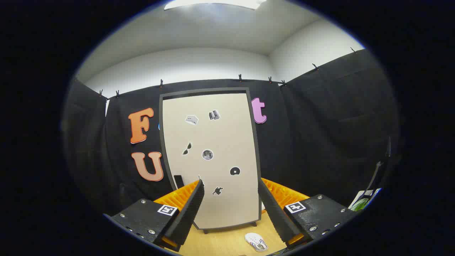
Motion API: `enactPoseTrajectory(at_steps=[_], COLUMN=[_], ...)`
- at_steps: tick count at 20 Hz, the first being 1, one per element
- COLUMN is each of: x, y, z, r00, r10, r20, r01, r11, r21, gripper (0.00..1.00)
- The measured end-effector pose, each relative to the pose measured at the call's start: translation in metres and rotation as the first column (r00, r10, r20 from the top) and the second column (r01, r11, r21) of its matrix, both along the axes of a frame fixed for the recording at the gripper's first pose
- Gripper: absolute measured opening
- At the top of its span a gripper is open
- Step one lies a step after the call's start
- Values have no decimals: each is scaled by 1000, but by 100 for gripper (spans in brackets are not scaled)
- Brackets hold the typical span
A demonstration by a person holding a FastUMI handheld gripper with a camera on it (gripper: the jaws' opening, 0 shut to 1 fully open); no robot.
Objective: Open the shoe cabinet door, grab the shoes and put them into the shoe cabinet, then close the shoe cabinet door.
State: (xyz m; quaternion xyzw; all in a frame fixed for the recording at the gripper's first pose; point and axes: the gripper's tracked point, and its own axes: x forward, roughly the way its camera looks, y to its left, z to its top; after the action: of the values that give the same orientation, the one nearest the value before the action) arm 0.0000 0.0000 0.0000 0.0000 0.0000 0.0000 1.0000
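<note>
I held the gripper (pixel 230 190) with its fingers spread wide on nothing, facing one shoe cabinet (pixel 210 156) with its single pale door (pixel 220 138) shut (seven small stickers on it), and one white shoe (pixel 256 242) lay on the wooden floor (pixel 220 243) between the fingers.

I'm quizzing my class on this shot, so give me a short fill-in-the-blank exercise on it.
1. The cabinet door is ____.
2. The tongs are ____, holding nothing.
3. The shoe lies on the ____ between the fingers.
4. The shoe's main colour is ____.

Missing words: shut; open; floor; white
</note>
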Motion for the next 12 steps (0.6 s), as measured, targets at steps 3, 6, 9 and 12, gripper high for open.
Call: enactPoseTrajectory(at_steps=[3, 6, 9, 12], x=[-3, -5, -6, -9], y=[9, 18, 22, 25], z=[-2, -2, 1, 1], r00=[1000, 1000, 1000, 1000], r10=[15, 28, 29, 25], r20=[-3, -4, 9, 10], r01=[-15, -28, -29, -24], r11=[1000, 999, 999, 999], r21=[-27, -33, -36, -44], gripper=[95, 95, 95, 95])
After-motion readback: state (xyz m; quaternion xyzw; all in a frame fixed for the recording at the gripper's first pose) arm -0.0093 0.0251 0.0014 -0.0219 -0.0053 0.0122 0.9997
